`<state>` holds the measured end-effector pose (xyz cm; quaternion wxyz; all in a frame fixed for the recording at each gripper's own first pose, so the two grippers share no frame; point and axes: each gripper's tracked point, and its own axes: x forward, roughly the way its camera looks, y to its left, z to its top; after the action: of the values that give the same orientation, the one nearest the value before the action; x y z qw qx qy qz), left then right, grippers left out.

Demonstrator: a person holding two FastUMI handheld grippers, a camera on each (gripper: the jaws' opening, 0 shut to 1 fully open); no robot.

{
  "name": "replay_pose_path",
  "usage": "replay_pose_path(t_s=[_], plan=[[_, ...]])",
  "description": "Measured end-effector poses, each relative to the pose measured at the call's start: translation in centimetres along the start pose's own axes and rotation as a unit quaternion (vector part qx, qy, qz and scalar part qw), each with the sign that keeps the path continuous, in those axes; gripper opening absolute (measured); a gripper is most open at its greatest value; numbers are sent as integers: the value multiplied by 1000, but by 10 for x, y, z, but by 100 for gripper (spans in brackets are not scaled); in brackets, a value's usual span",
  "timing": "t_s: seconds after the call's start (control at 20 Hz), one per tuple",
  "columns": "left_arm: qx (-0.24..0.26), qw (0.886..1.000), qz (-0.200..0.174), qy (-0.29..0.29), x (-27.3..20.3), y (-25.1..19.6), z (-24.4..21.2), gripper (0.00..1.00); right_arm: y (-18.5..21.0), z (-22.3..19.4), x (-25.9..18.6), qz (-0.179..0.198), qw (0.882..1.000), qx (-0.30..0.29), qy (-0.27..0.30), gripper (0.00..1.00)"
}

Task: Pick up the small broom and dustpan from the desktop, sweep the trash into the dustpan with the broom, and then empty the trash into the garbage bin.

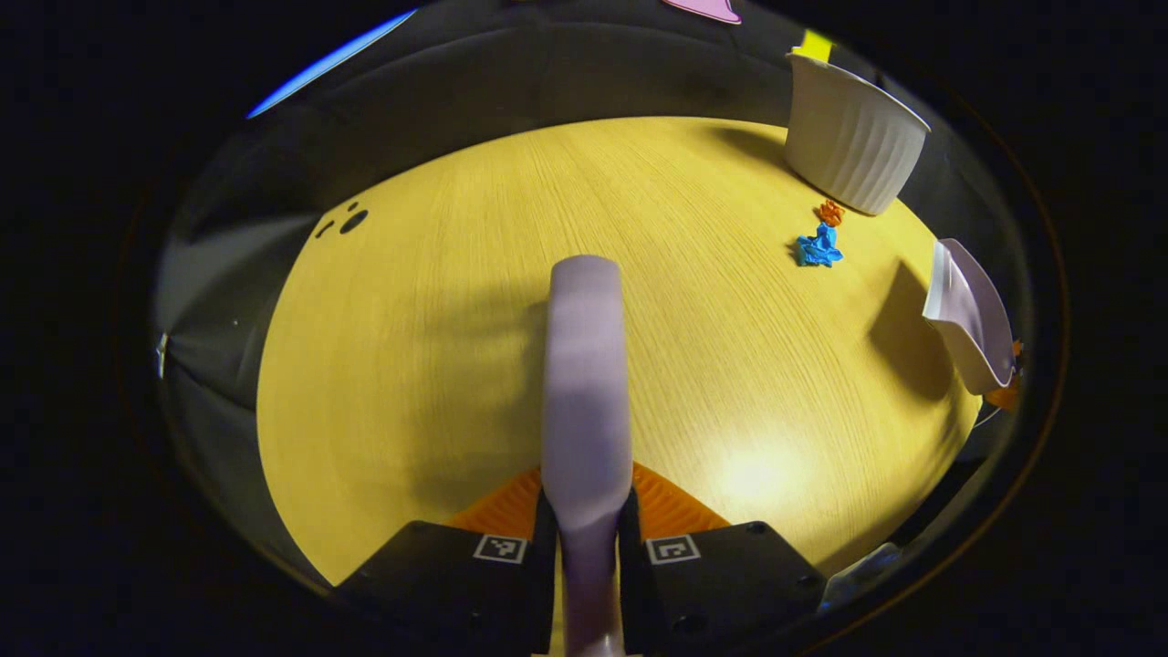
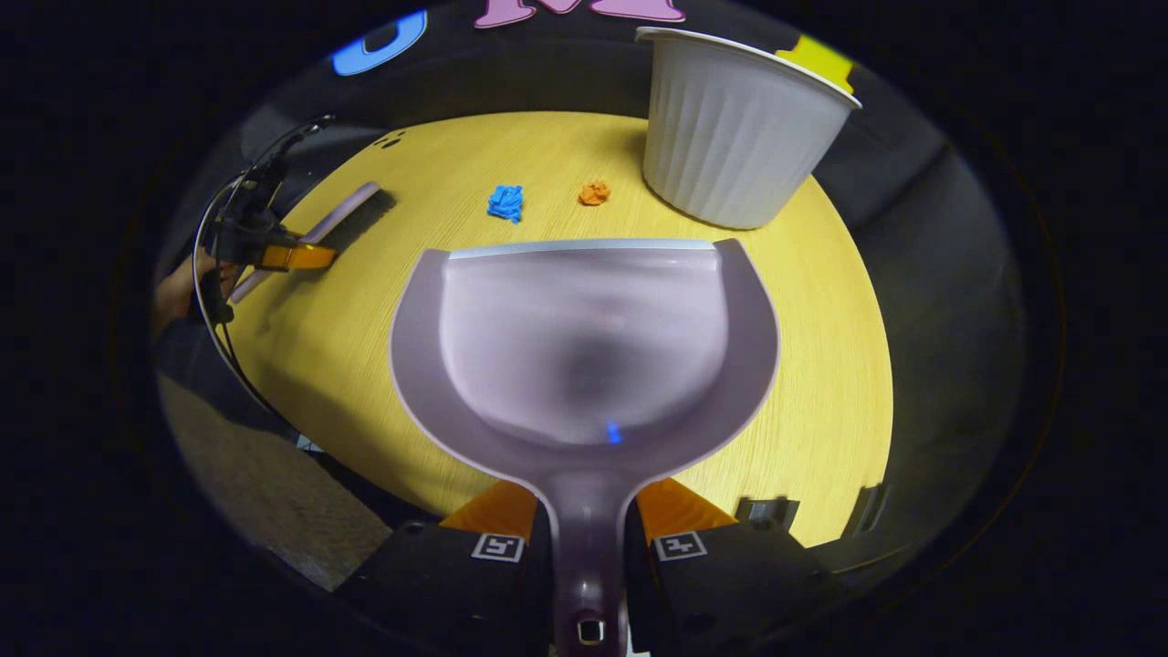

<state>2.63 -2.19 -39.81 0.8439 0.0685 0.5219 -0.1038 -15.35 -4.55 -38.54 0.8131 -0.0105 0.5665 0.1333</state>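
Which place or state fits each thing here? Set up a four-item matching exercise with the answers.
Things:
1. broom
2. dustpan
3. blue scrap
4. bin

Places or states:
A. lying loose on the table beside an orange scrap
B. standing upright at the far edge
C. held by the left gripper
D. held by the right gripper

Pairs: 1-C, 2-D, 3-A, 4-B

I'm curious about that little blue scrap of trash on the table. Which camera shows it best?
The right gripper view: the blue scrap lies straight ahead, beyond the dustpan, with bare table around it. The left gripper view shows the scrap off toward its right edge, with the orange scrap right behind it.
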Motion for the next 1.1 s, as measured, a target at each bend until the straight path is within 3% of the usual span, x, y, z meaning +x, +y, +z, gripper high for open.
replay_pose_path(t_s=[0.05, 0.1, 0.4, 0.45, 0.65, 0.9, 1.1], plan=[[7, 1000, 0, -12, -3, -5, 12, 34, 1, 1, -1, 5, 1000, -15, 11, 33], [18, 1000, -4, -24, -5, -10, 23, 31, 2, 4, 3, 11, 999, -30, 22, 41], [103, 993, -17, -51, 9, -60, 91, 31, -22, 23, 14, 26, 989, -125, 79, 37], [113, 992, -19, -53, 14, -69, 100, 31, -28, 27, 17, 27, 987, -130, 86, 33], [158, 985, -37, -55, 40, -108, 129, 31, -47, 30, 27, 40, 983, -146, 104, 37], [217, 975, -20, -44, 71, -129, 152, 31, -56, 28, 35, 55, 978, -171, 103, 33], [247, 967, -50, -42, 68, -172, 158, 29, -58, 30, 41, 72, 978, -165, 103, 37]])
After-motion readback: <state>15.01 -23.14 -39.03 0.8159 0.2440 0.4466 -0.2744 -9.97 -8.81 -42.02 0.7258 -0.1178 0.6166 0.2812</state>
